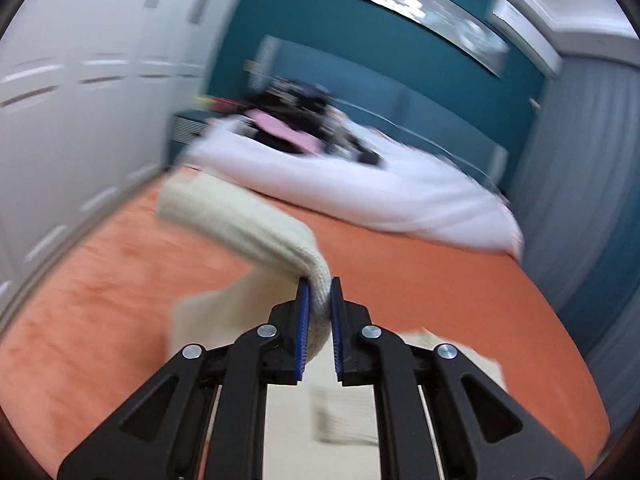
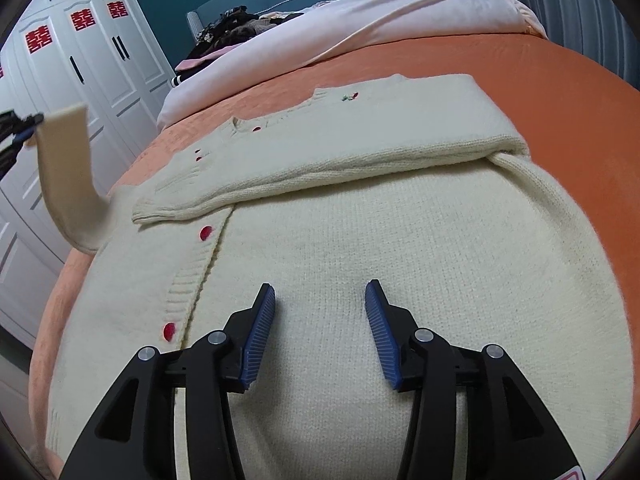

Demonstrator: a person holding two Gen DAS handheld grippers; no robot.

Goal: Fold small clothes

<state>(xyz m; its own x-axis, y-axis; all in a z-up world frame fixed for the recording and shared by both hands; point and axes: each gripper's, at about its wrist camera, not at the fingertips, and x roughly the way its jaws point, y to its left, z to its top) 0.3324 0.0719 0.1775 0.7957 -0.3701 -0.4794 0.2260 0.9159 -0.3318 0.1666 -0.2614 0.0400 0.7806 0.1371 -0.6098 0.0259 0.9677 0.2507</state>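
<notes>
A bedroom: a bed [image 2: 560, 92] with an orange cover, a white duvet [image 2: 360, 24] bunched at its far end, white wardrobe doors [image 2: 100, 64] at 9 o'clock and a teal wall [image 1: 340, 40] behind. A pile of dark and pink clothes [image 1: 296, 120] lies on the duvet at 12 o'clock in the left wrist view.

A cream knitted cardigan [image 2: 360, 240] with red buttons [image 2: 206, 233] lies flat on the orange cover. One sleeve is folded across its upper part.

The left gripper [image 1: 319, 312] is pitched slightly downward, and its view is blurred. Its fingers are clamped narrow on the other sleeve [image 1: 240, 220], which is lifted clear of the bed. In the right wrist view this sleeve rises at 9 o'clock.

The right gripper [image 2: 320, 304] is angled down over the cardigan body, at 6 o'clock in its own view. Its fingers [image 2: 262, 332] stand apart, with nothing pinched between them.
</notes>
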